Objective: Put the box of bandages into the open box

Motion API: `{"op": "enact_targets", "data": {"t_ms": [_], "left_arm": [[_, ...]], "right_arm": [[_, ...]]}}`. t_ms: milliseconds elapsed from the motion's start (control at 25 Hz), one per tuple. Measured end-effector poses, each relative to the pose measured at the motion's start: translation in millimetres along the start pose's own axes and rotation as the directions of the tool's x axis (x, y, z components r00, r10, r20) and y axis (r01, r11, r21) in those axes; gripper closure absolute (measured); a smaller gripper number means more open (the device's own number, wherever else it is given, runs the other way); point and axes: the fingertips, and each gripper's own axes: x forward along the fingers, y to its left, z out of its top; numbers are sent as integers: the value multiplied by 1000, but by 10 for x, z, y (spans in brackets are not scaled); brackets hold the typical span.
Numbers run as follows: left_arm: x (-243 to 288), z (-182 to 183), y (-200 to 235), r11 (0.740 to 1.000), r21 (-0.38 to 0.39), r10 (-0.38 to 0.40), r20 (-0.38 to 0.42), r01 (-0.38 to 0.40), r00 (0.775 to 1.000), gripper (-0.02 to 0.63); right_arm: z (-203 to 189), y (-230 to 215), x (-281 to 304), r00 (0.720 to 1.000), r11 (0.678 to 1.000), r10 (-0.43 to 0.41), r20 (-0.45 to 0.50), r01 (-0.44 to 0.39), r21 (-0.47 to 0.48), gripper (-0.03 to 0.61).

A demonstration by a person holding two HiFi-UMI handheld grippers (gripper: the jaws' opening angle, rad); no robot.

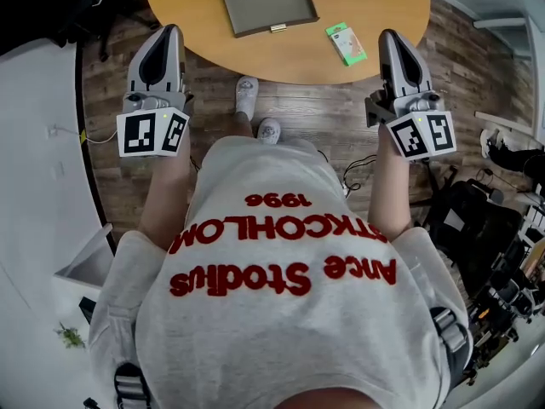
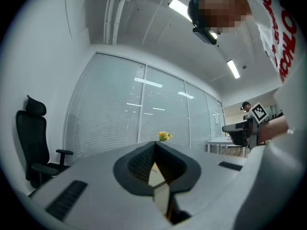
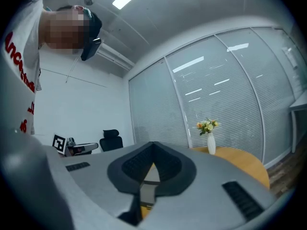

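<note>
Head view: looking steeply down onto the table [image 1: 392,7].
Gripper views: tilting upward, sharing the flowers [image 2: 165,136].

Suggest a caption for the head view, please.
Left gripper and right gripper, both shut, near table bearing bandage box and open box.

Green bandage box [image 1: 347,43] flat on table, right of open grey box [image 1: 266,3].
</note>
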Motion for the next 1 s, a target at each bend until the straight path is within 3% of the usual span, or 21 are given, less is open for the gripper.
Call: {"op": "enact_targets", "data": {"t_ms": [600,1000], "left_arm": [[1304,56,722,993,-21,-117,53,118,992,607],[1738,-16,685,988,-30,-150,24,151,988,607]], "right_arm": [[289,-303,1068,993,996,-92,74,91,8,572],[196,-492,1200,994,994,-91,62,87,68,572]]}}
